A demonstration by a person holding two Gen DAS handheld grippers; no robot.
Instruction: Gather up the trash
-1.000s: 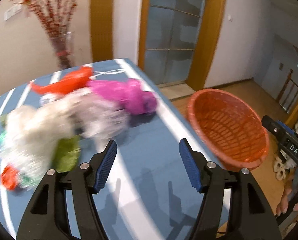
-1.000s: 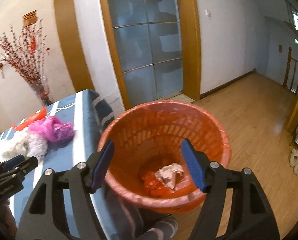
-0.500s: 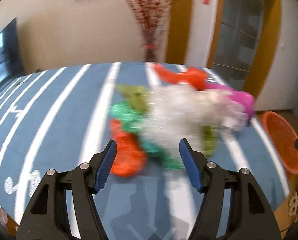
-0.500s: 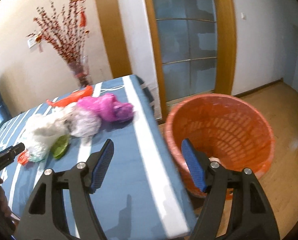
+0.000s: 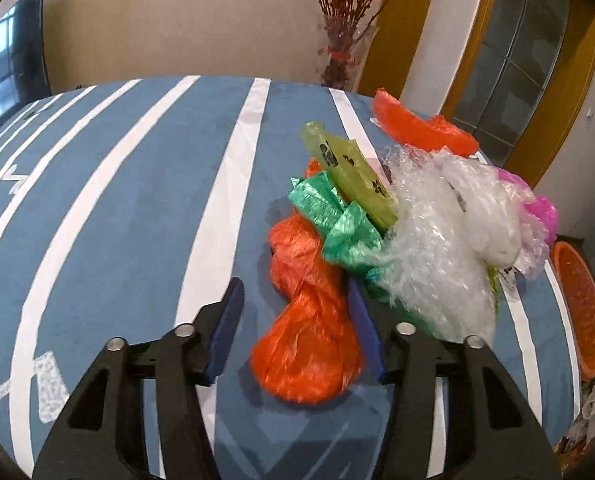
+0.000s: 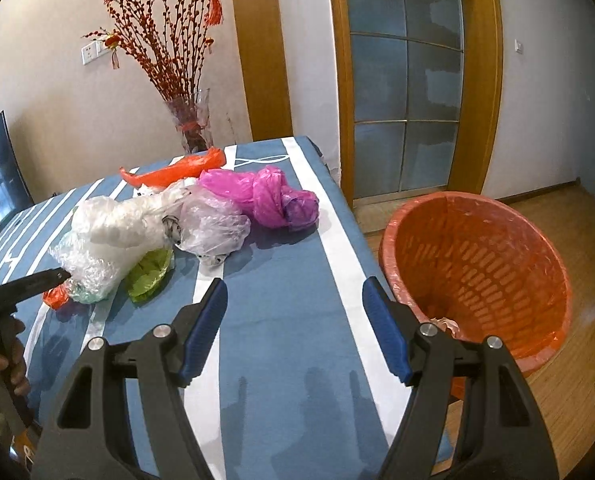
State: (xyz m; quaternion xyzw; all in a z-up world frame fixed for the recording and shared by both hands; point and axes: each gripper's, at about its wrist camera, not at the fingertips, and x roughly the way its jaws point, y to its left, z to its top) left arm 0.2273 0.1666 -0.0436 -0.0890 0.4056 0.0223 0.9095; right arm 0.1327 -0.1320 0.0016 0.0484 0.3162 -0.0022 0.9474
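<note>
orange bag point(image 5: 305, 320) partly hidden behind closing left tool point(image 5: 297, 312) pad.

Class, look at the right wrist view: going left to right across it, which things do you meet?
Left gripper → bubble wrap → clear plastic bag → pink plastic bag → orange basket.
</note>
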